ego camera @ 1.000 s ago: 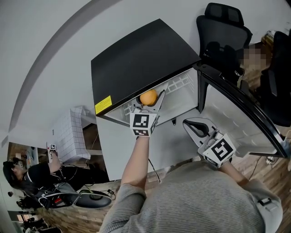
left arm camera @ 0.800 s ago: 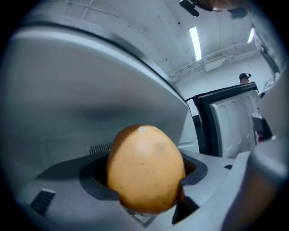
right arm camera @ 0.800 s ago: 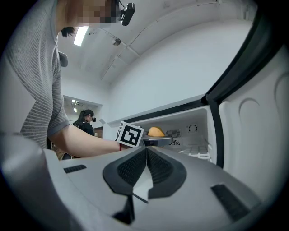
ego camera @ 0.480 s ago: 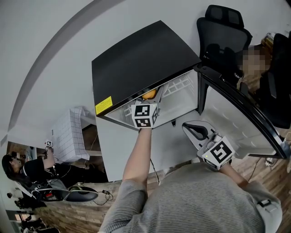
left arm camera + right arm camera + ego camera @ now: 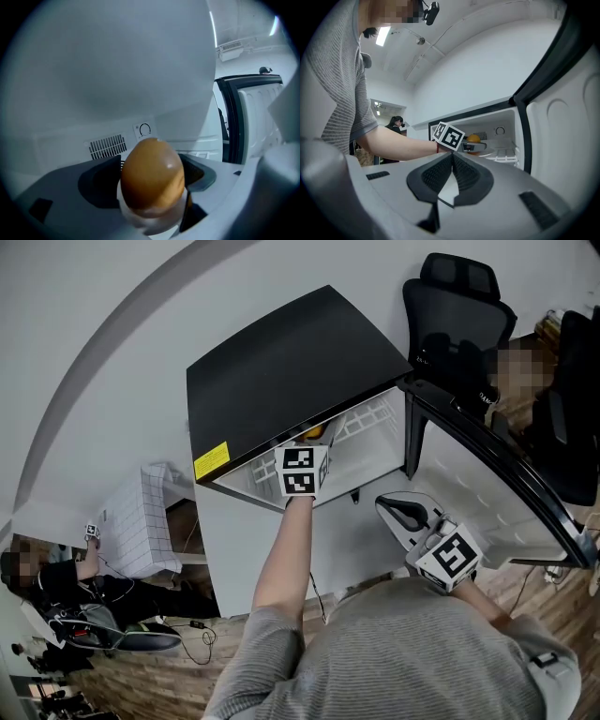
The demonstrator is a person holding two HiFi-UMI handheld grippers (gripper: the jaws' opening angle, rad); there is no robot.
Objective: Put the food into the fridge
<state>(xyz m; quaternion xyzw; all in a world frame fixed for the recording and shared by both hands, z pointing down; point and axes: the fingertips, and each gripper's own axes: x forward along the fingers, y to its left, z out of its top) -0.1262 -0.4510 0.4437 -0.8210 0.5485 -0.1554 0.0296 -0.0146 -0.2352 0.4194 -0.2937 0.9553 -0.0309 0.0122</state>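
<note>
The left gripper [image 5: 312, 444] has its jaws clamped on an orange [image 5: 152, 171], a dark pad pressed to each side of the fruit. Something pale sits under the orange in the left gripper view; it may be a reflection or part of the gripper, and the view is too close to tell. The orange is already inside the fridge [image 5: 281, 362], up near the compartment's ceiling. The back wall lies ahead of it, carrying a vent grille [image 5: 107, 146] and a round dial [image 5: 144, 129].

There is open space to the right of the fruit, above a white wire shelf [image 5: 370, 413]. In the head view the front edge of the fridge's black top overhangs the jaws and hides most of them. Only the marker cube and a sliver of orange show.

The right gripper [image 5: 452, 157] has its jaws closed together with nothing between them. It is held outside the fridge, lower than the opening and just beside the inner lining of the door [image 5: 487, 456]. The door stands wide open to the right, so the whole front of the compartment is free.

The fridge stands against a white wall. A black office chair [image 5: 459, 306] sits behind the open door, and a white gridded box [image 5: 141, 521] stands to the fridge's left. The floor [image 5: 141, 681] is wood planks, and another person [image 5: 56, 587] sits low at the far left, well apart from the fridge.
</note>
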